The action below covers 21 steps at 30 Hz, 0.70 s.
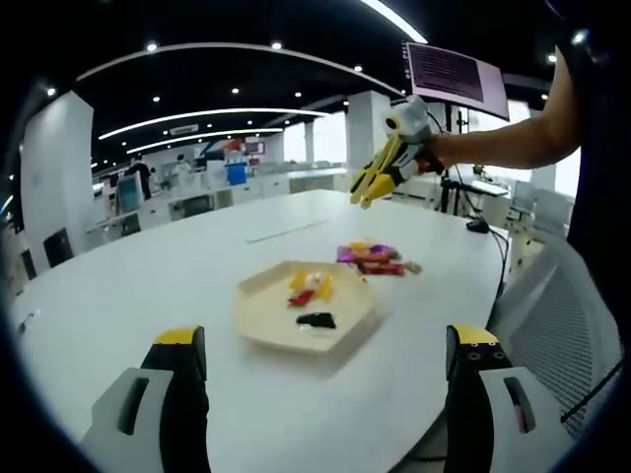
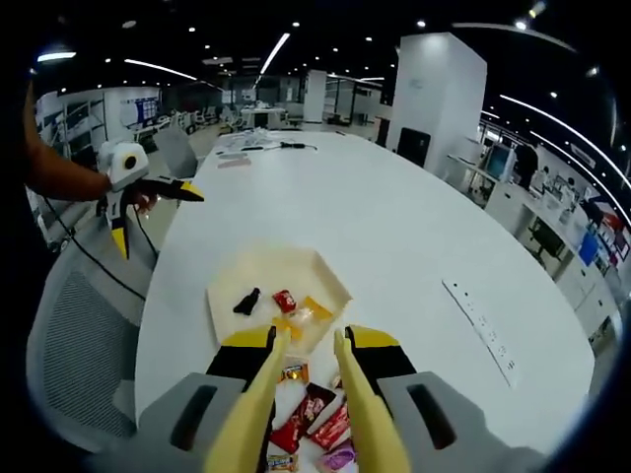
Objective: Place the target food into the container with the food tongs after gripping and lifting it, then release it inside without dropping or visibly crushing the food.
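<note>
A cream hexagonal tray (image 1: 258, 320) (image 2: 286, 261) lies on the white table, holding a black piece (image 1: 315, 320) (image 2: 246, 301), a red piece (image 2: 284, 301) and yellow wrapped snacks (image 1: 314, 286) (image 2: 312, 310). A pile of wrapped snacks (image 1: 375, 258) (image 2: 308, 414) lies beside the tray. My right gripper (image 2: 313, 340) (image 1: 389, 168) is shut on yellow food tongs (image 2: 266, 394) (image 1: 370, 187). The tongs' arms stand apart above the pile, with nothing between them. My left gripper (image 1: 326, 337) (image 2: 156, 219) hangs wide open and empty, off the table's edge facing the tray.
A mesh office chair (image 1: 562, 325) (image 2: 74, 345) stands at the table's edge by the person. A flush socket strip (image 2: 483, 330) is set into the table. Papers and cables (image 2: 256, 146) lie at its far end. A monitor (image 1: 454, 74) hangs behind the person's arm (image 1: 503, 143).
</note>
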Each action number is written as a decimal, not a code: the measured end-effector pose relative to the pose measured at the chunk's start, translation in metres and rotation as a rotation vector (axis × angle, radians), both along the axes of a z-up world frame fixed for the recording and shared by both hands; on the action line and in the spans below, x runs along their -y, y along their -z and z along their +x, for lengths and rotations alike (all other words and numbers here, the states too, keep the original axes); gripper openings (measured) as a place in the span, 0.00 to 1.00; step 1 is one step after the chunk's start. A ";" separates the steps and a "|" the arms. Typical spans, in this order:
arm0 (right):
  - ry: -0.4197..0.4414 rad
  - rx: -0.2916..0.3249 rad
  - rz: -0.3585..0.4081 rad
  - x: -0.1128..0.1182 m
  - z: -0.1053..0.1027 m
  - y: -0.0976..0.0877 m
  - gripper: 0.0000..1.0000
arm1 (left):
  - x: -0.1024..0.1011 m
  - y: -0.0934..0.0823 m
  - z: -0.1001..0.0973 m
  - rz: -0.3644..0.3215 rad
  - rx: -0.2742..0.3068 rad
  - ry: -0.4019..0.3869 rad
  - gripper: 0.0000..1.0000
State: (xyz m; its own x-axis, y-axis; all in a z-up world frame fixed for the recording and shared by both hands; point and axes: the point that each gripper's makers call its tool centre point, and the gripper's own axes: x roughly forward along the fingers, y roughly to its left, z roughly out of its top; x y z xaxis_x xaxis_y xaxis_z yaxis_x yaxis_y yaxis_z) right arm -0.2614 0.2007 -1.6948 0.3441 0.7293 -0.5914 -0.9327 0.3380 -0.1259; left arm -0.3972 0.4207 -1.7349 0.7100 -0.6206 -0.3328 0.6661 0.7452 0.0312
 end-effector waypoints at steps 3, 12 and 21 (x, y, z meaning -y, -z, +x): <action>0.017 0.002 -0.009 0.013 0.000 0.000 0.27 | 0.001 0.001 0.000 0.005 -0.003 0.006 0.98; 0.067 0.038 -0.007 0.049 0.002 -0.002 0.27 | 0.000 0.001 0.000 0.002 -0.007 0.002 0.97; 0.098 0.041 -0.004 0.074 0.014 0.004 0.27 | 0.000 0.002 -0.001 0.011 -0.009 0.000 0.97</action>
State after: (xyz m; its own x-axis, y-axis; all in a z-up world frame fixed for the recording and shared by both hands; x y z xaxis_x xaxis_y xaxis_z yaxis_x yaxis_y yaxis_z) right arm -0.2475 0.1266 -1.6992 0.4374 0.6885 -0.5784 -0.8894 0.4263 -0.1652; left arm -0.3981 0.4206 -1.7372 0.7068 -0.6170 -0.3462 0.6665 0.7447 0.0336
